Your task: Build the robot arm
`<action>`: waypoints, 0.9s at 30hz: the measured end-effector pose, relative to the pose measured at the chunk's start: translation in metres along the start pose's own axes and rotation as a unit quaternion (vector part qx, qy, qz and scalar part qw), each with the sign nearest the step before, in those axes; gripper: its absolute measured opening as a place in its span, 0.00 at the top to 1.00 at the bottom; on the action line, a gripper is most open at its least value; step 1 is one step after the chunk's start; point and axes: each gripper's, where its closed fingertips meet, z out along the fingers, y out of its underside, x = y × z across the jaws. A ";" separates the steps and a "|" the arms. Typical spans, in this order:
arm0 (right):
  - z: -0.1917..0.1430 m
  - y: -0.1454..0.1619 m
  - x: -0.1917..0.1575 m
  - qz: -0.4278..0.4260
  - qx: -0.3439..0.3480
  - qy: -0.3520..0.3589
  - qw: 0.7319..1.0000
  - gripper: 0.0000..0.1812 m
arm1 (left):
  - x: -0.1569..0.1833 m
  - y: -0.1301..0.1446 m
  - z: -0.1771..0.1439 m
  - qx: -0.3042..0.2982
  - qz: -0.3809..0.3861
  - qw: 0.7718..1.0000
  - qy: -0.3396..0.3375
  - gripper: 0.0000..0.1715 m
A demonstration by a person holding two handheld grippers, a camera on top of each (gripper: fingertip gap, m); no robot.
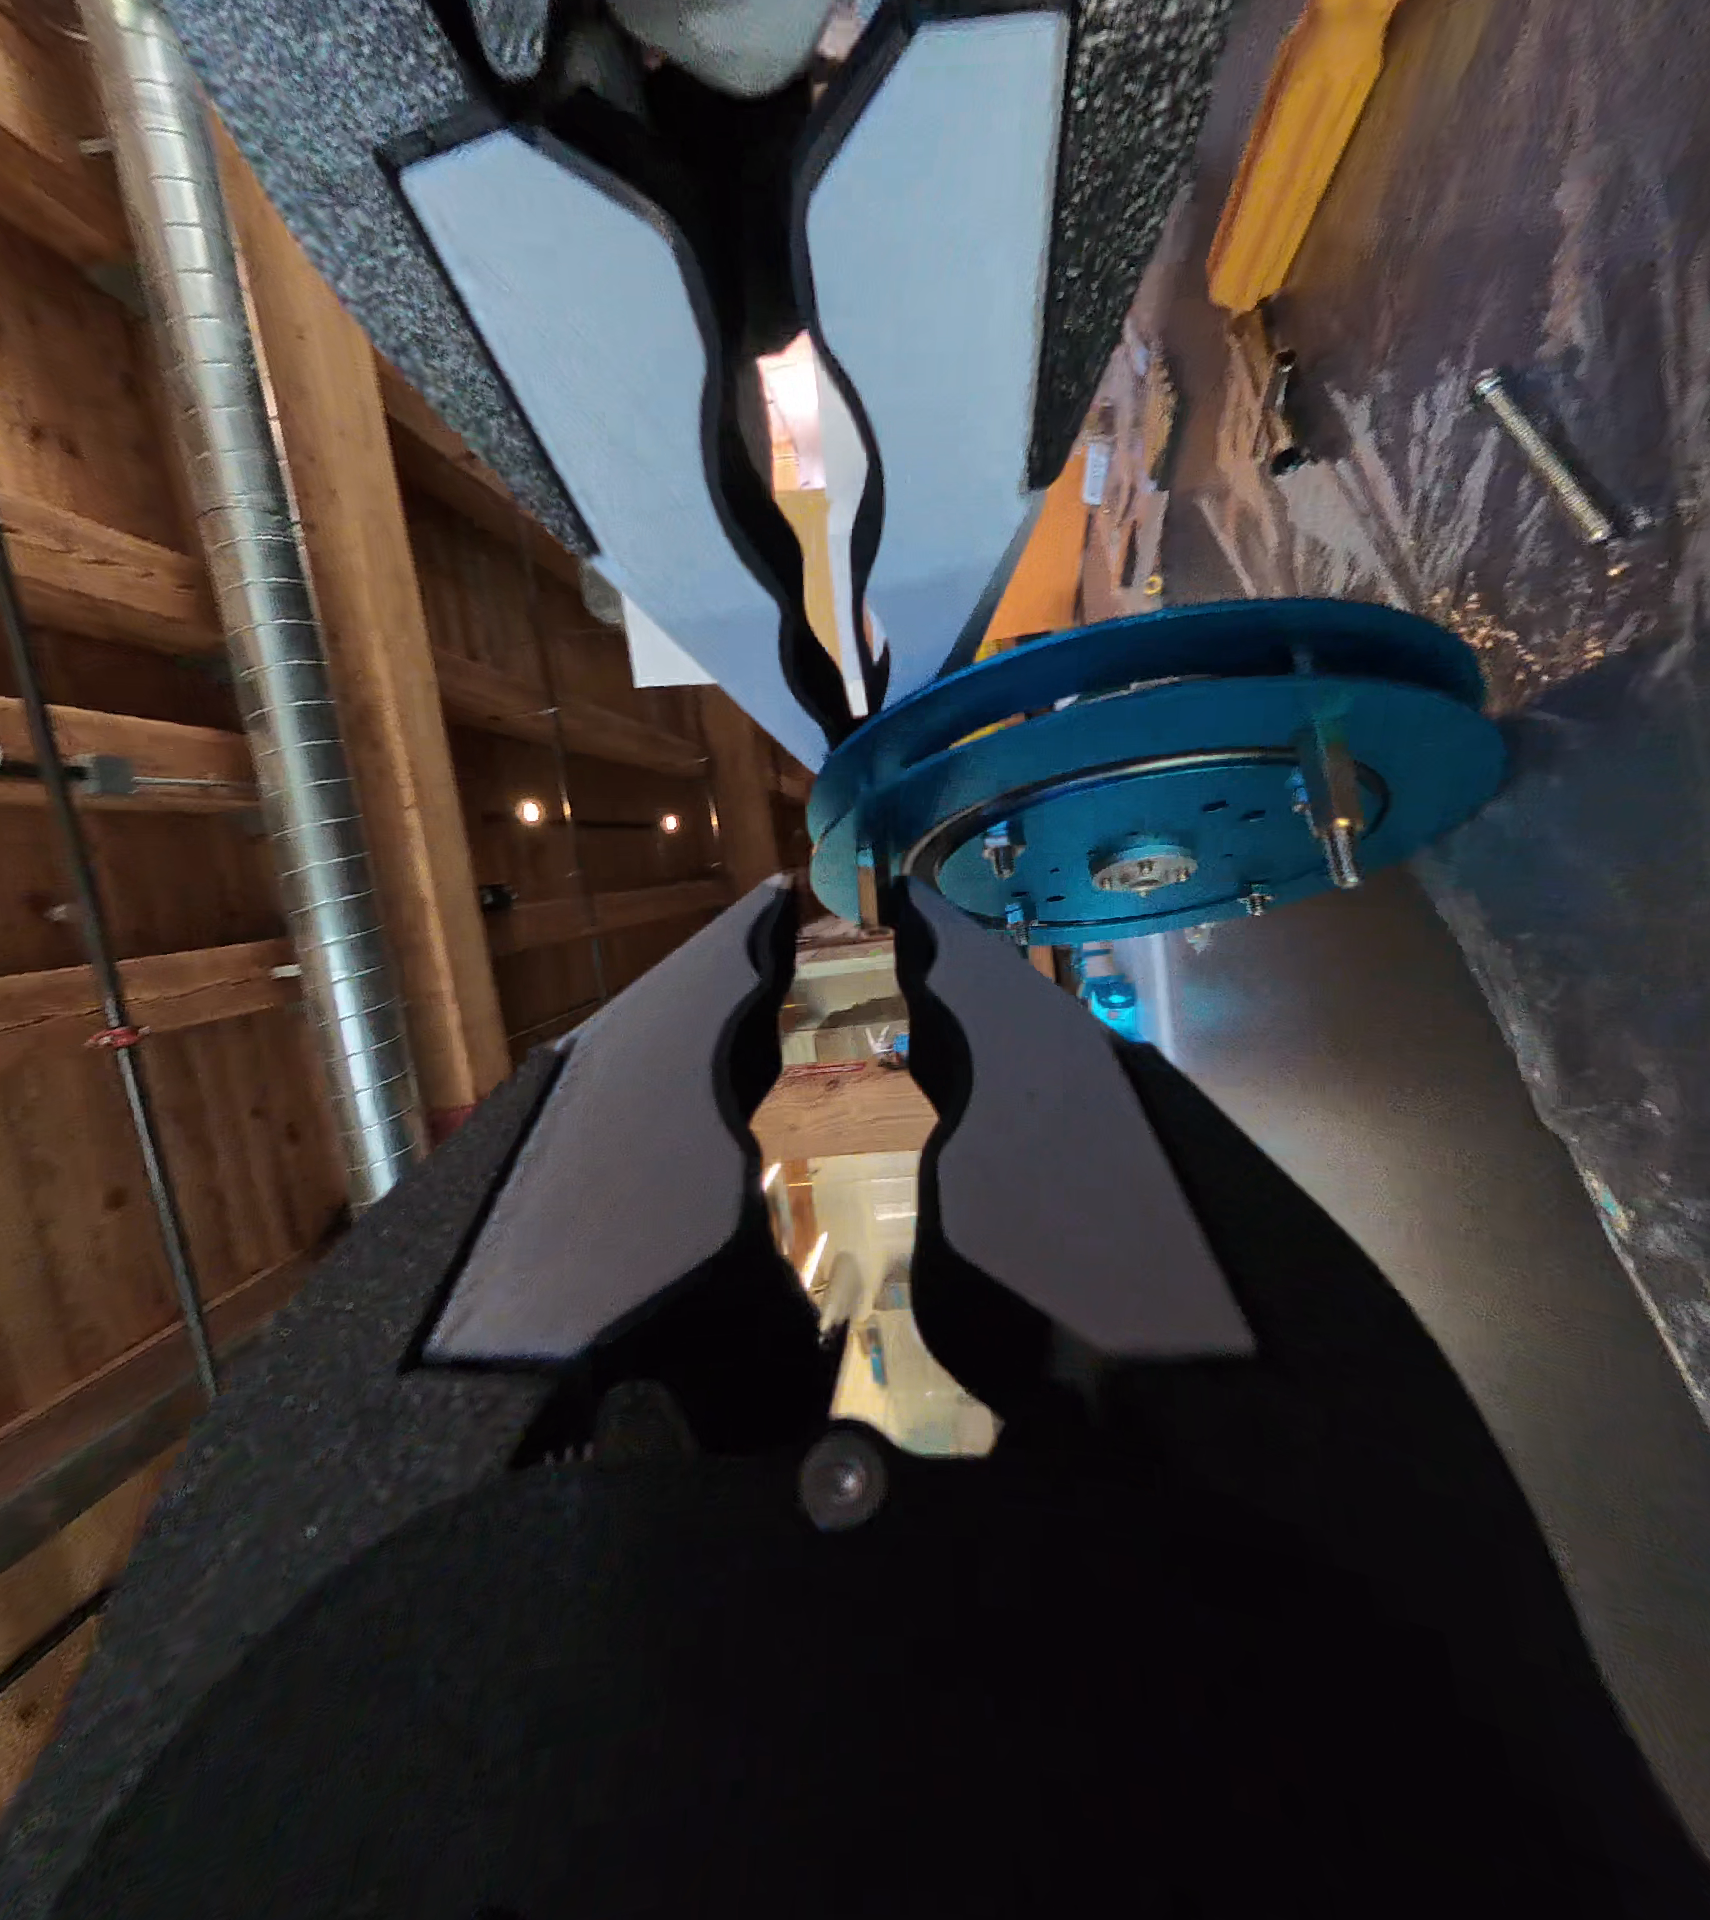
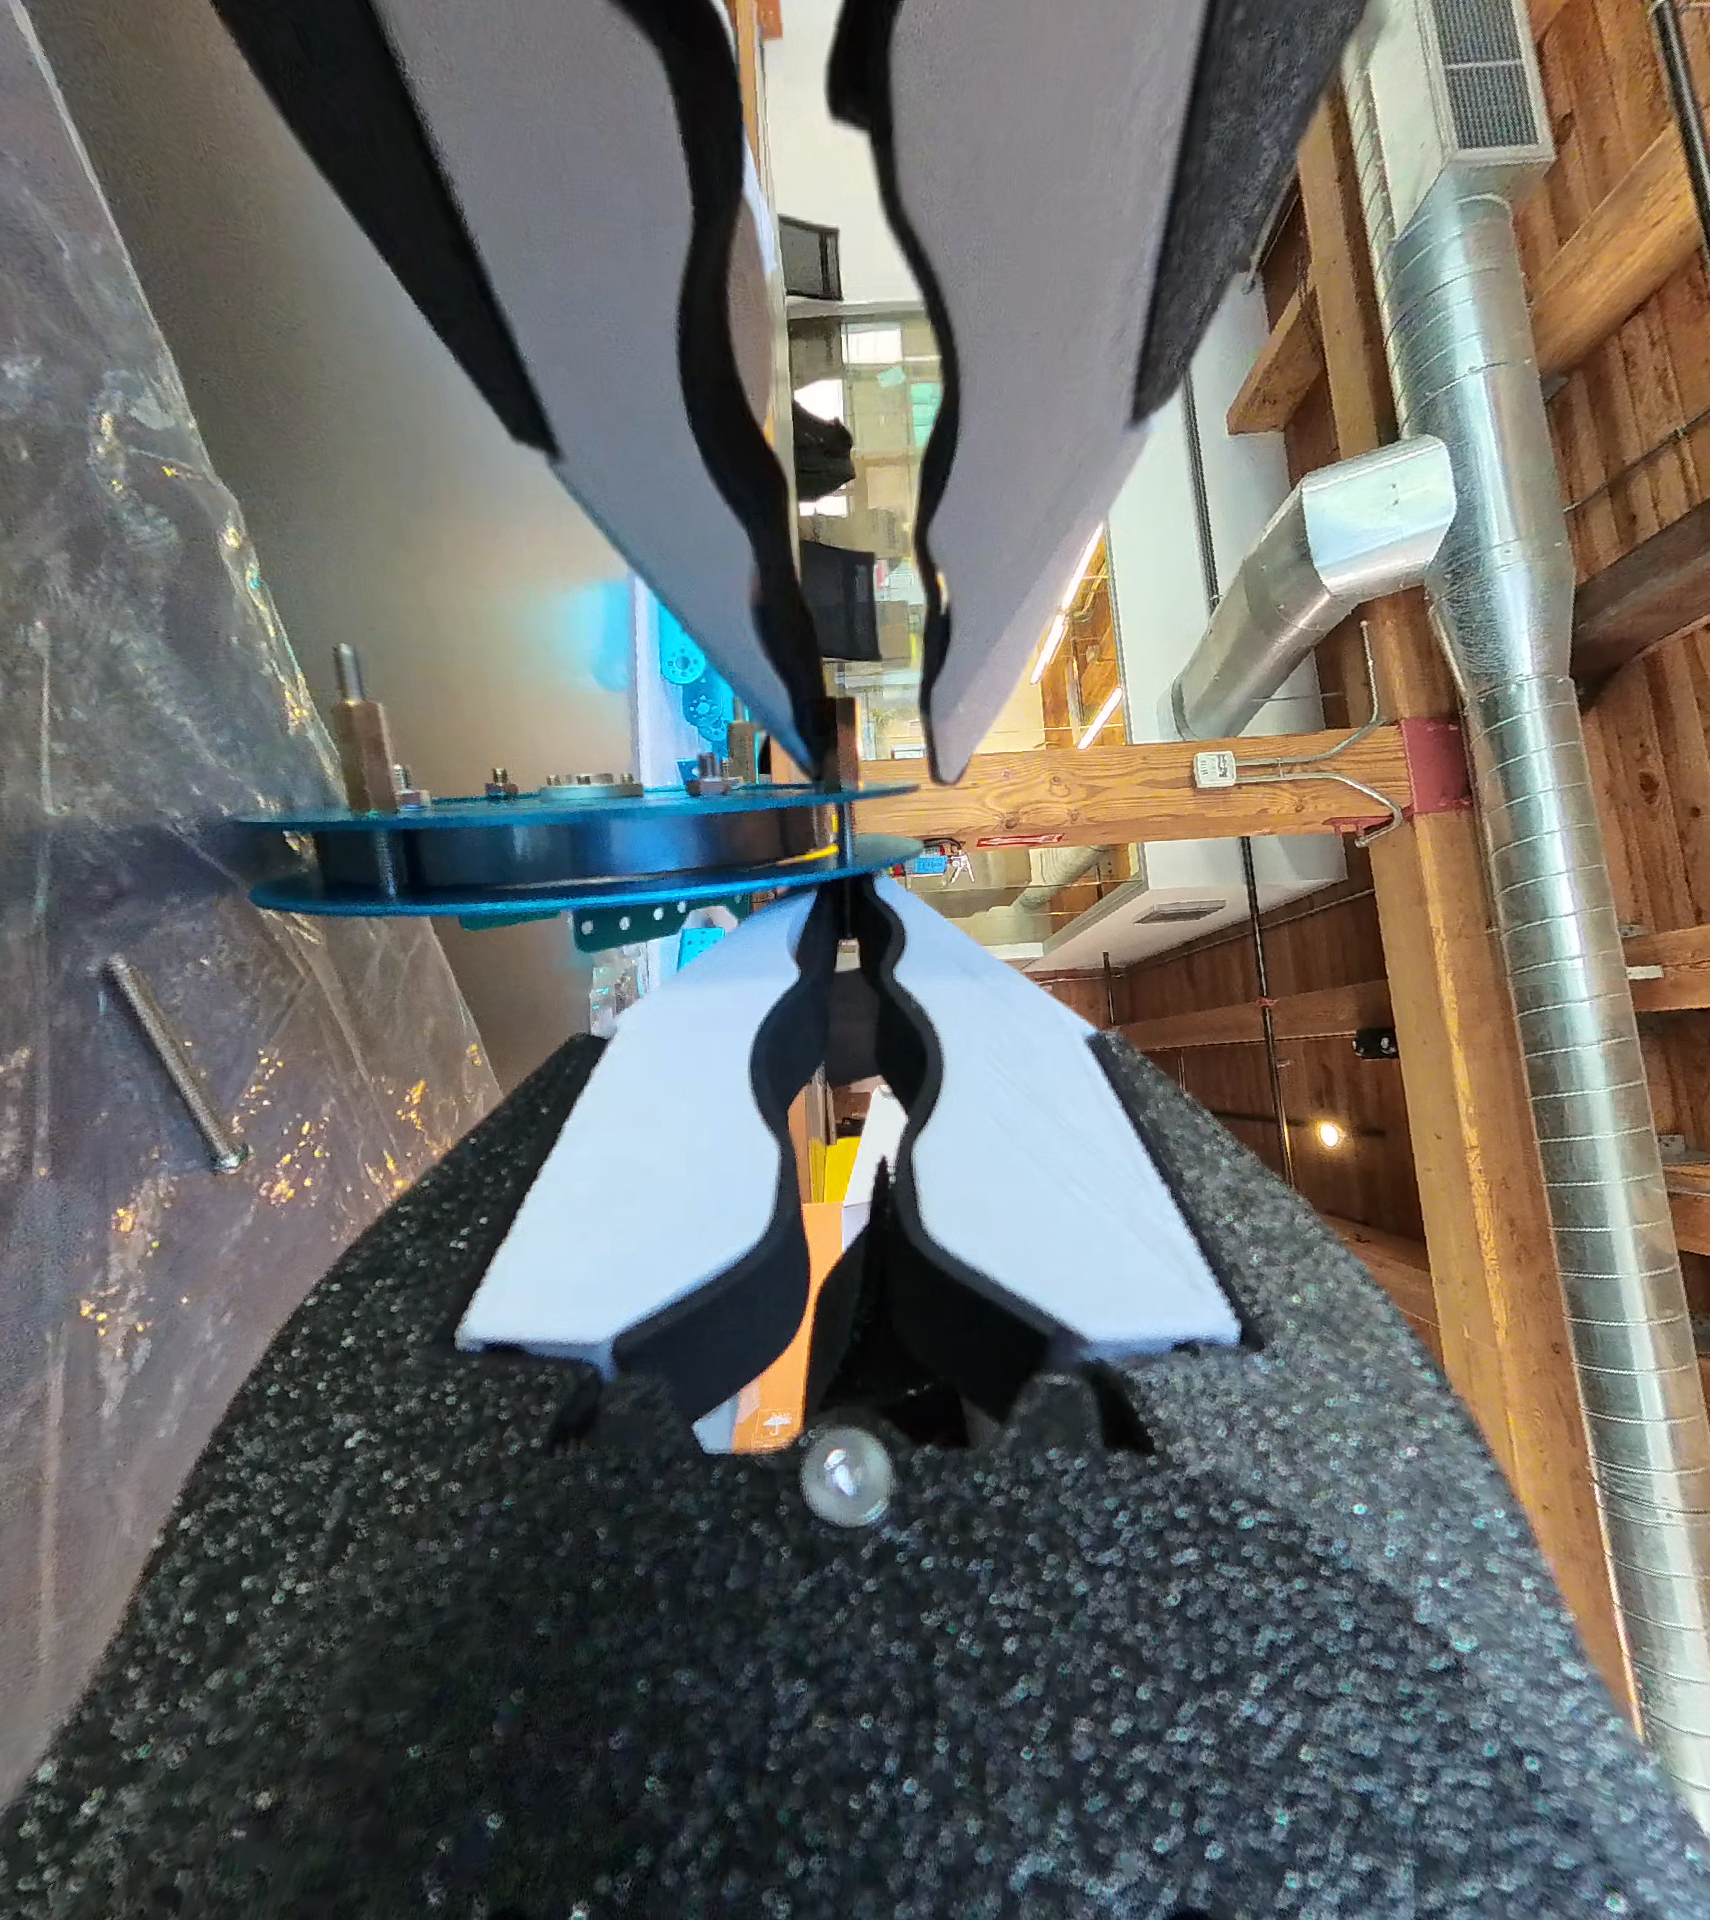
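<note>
A blue disc assembly (image 1: pixel 1194 748), two round plates joined by brass standoffs and screws, stands on its edge on a dark scratched table (image 1: pixel 1609 312). My left gripper (image 1: pixel 846 894), with dark fingers, is open by a narrow gap around a standoff (image 2: pixel 846 738) at the rim away from the table. My right gripper (image 2: pixel 846 904), with pale fingers, faces it from the other side and is shut on a thin screw at the same rim. The right gripper also shows in the left wrist view (image 1: pixel 856 712). The left gripper (image 2: pixel 877 769) and the disc (image 2: pixel 539 831) also show in the right wrist view.
A long loose screw (image 1: pixel 1547 457) lies on the table near the disc, also in the right wrist view (image 2: pixel 170 1060). A yellow object (image 1: pixel 1287 156) sits farther along the table. Wooden beams and a silver duct (image 2: pixel 1516 727) fill the side away from the table. Only a small space, under 4 cm, lies between the two pairs of fingers.
</note>
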 end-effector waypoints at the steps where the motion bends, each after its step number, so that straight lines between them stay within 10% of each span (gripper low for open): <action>1: 0.000 -0.001 0.000 0.000 -0.002 0.001 1.000 0.99 | 0.000 -0.001 0.001 -0.003 0.006 1.000 -0.007 0.91; 5: 0.000 0.000 0.000 0.003 -0.003 -0.001 1.000 0.99 | 0.000 -0.001 0.002 -0.013 0.034 0.999 -0.022 0.92; 12: 0.005 0.005 0.002 0.026 -0.009 -0.002 1.000 0.99 | 0.004 0.001 0.008 -0.016 -0.277 0.939 0.205 0.93; 21: 0.001 0.008 0.004 0.009 -0.015 0.007 1.000 0.99 | 0.007 -0.002 0.008 -0.016 -0.168 0.972 0.162 0.98; 27: 0.004 0.009 0.003 -0.005 -0.022 0.018 1.000 0.99 | 0.013 -0.005 0.007 -0.005 -0.401 0.839 0.368 0.98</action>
